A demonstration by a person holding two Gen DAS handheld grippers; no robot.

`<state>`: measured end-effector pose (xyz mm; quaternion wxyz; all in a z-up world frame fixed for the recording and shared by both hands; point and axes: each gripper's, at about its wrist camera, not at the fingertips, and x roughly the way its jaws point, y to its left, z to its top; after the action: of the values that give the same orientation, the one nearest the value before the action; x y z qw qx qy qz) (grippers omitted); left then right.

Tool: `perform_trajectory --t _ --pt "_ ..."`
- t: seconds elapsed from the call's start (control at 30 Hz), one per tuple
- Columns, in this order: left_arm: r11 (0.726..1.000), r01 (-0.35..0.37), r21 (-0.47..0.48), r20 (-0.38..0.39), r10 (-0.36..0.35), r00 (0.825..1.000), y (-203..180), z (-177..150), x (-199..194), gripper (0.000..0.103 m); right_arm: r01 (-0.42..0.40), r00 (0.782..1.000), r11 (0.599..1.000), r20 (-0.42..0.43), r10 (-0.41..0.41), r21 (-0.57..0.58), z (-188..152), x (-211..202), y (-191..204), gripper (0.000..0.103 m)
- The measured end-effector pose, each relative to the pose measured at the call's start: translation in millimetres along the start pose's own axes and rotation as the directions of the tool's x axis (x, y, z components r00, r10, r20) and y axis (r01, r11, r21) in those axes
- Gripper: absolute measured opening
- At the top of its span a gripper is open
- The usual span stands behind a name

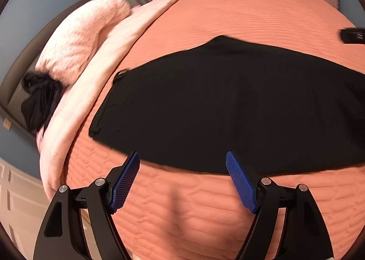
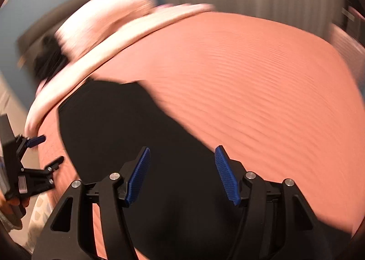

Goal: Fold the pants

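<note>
Black pants point(image 1: 216, 105) lie flat on the salmon bedspread point(image 1: 251, 16), stretching from left of centre to the right edge. My left gripper point(image 1: 182, 157) is open and empty, hovering at the pants' near edge. In the right wrist view, the pants point(image 2: 141, 136) run from the left down under my right gripper point(image 2: 182, 152), which is open and empty above the cloth. The left gripper point(image 2: 49, 149) shows at the left edge, open, beside the pants. The right wrist view is motion-blurred.
A pale pink folded blanket point(image 1: 98, 82) and fluffy pink pillow point(image 1: 79, 36) lie along the bed's left side, with dark cloth point(image 1: 38, 102) beside them. Bare bedspread point(image 2: 262, 82) spreads to the right. A dark object point(image 1: 352, 35) sits at the right edge.
</note>
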<state>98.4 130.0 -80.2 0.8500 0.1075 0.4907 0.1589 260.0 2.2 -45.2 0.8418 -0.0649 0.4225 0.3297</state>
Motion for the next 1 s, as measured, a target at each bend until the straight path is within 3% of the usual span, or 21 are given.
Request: perform_trajectory --t 0.17,0.37,0.5,0.57,0.63,0.67,0.7,0.9,1.0 --pt "0.990 0.032 -0.140 -0.045 -0.039 0.998 60.1 -7.5 28.2 0.076 -0.164 0.986 0.952 -0.074 0.150 -0.259 101.8 109.3 137.3 0.057" --pt "0.992 0.026 -0.126 0.026 -0.023 0.999 94.3 -9.9 39.9 0.076 -0.201 0.977 0.886 -0.145 0.153 -0.417 170.0 216.5 235.2 0.056" --pt "0.991 0.064 -0.121 0.068 -0.056 0.996 105.9 -7.2 46.0 0.076 -0.163 0.977 0.868 -0.197 0.078 -0.470 188.6 276.4 257.2 0.050" --pt "0.989 0.080 -0.125 0.078 -0.071 0.994 107.9 -8.6 48.7 0.076 -0.160 0.971 0.854 -0.237 0.044 -0.495 184.2 295.8 259.5 0.039" --pt "0.985 0.097 -0.140 0.075 -0.088 0.993 111.6 -11.6 54.6 0.076 -0.153 0.972 0.845 -0.231 0.036 -0.512 182.6 302.9 262.2 0.021" --pt "0.983 0.106 -0.151 0.071 -0.096 0.993 114.0 -13.1 57.6 0.076 -0.168 0.971 0.852 -0.232 0.056 -0.496 186.6 303.7 261.7 0.007" --pt "0.979 0.115 -0.167 0.068 -0.105 0.992 116.9 -14.8 61.1 0.076 -0.174 0.971 0.871 -0.226 0.075 -0.459 194.4 303.4 259.6 0.003" --pt "0.966 0.123 -0.226 0.045 -0.116 0.992 128.7 -17.3 74.7 0.076 -0.083 0.986 0.902 -0.166 0.013 -0.423 215.0 326.1 260.9 0.003" --pt "0.970 0.107 -0.218 0.046 -0.100 0.994 128.1 -11.5 77.2 0.076 -0.087 0.984 0.913 -0.180 0.015 -0.399 213.8 328.0 260.6 0.006"
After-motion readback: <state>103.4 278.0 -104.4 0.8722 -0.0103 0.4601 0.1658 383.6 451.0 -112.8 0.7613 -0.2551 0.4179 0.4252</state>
